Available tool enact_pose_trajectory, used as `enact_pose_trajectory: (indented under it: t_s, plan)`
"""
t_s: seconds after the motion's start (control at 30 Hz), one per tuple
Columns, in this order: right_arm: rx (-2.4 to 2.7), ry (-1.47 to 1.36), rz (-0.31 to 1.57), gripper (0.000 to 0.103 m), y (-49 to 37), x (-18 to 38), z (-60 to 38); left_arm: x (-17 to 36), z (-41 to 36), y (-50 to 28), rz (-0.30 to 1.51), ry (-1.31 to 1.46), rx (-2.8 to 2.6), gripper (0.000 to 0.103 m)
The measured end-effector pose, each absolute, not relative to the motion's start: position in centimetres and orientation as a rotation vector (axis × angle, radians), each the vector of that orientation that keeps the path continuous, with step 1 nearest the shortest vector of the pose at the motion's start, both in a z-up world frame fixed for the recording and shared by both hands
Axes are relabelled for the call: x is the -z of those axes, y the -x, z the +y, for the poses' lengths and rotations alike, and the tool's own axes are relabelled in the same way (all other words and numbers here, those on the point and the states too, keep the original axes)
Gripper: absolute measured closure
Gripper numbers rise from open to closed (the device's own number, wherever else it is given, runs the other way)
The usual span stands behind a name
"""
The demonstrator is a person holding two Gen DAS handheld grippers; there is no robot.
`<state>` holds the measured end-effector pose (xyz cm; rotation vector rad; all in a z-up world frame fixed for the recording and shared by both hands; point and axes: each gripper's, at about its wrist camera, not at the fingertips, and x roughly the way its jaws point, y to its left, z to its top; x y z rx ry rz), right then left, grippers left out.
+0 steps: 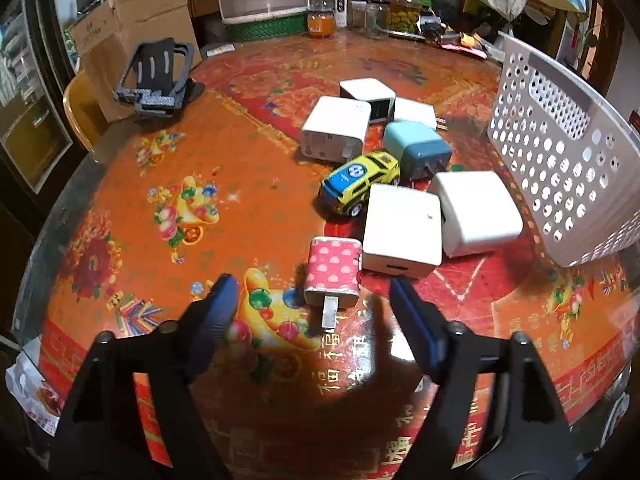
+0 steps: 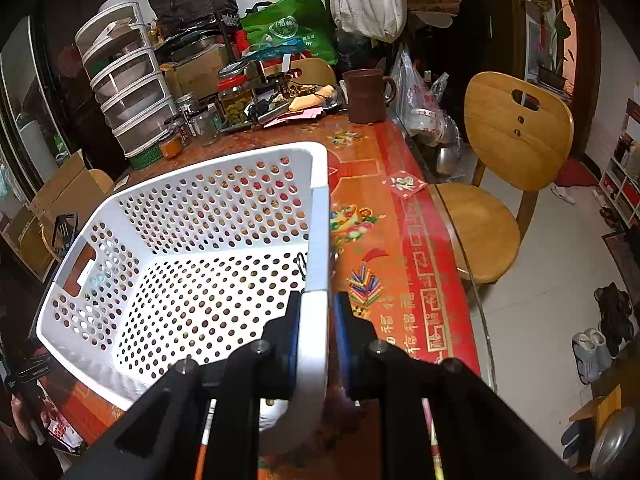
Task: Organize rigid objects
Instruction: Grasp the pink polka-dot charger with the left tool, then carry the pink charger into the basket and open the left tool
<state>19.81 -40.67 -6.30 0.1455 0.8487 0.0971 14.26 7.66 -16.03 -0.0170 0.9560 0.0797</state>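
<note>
Your right gripper (image 2: 314, 320) is clamped on the white perforated plastic basket (image 2: 192, 240) rim; left gripper (image 1: 312, 292) hangs agape w/ pink polka-dot charger plug (image 1: 332, 272) between its fingers, untouched

1. My left gripper (image 1: 310, 300) has black, angular arms with round screw heads at the joints.
2. Its fingers (image 1: 224, 300) carry ribbed blue pads.
3. My right gripper (image 2: 316, 340) matches: black arms, silver screws, blue pads.
4. Thin orange and pink rods run beneath it.
</note>
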Motion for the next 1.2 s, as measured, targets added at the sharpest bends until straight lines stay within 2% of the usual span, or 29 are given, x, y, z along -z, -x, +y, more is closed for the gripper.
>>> enact_pose_trajectory:
  t_s: [0.03,0.1,0.27,0.53,0.73,0.87,1.03,1.2]
  plan:
    - [-0.097,-0.147,0.849,0.089,-19.8,6.3,-40.7,16.2,7.6,-14.3,0.963,0.013,-0.077,0.038]
    - [-0.095,-0.146,0.848,0.089,-19.9,6.3,-40.7,16.4,7.5,-14.2,0.96,0.018,-0.06,0.053]
    - [-0.092,-0.143,0.85,0.089,-19.9,6.3,-40.6,16.4,7.1,-14.1,0.955,0.0,-0.057,0.078]
    - [-0.089,-0.136,0.853,0.089,-20.0,6.4,-40.5,15.7,7.4,-13.5,0.928,0.003,-0.086,0.078]
    - [-0.094,-0.138,0.852,0.089,-19.9,6.4,-40.5,12.9,7.0,-14.1,0.874,-0.028,-0.081,0.078]
    - [-0.103,-0.138,0.854,0.089,-20.0,6.4,-40.5,9.7,5.5,-15.7,0.824,-0.093,-0.042,0.078]
    - [-0.108,-0.134,0.862,0.089,-20.3,6.7,-40.5,2.9,1.4,-19.5,0.741,-0.16,0.066,0.078]
    - [-0.114,-0.134,0.868,0.089,-20.6,6.8,-40.5,0.4,-4.8,-24.4,0.794,-0.25,0.244,0.078]
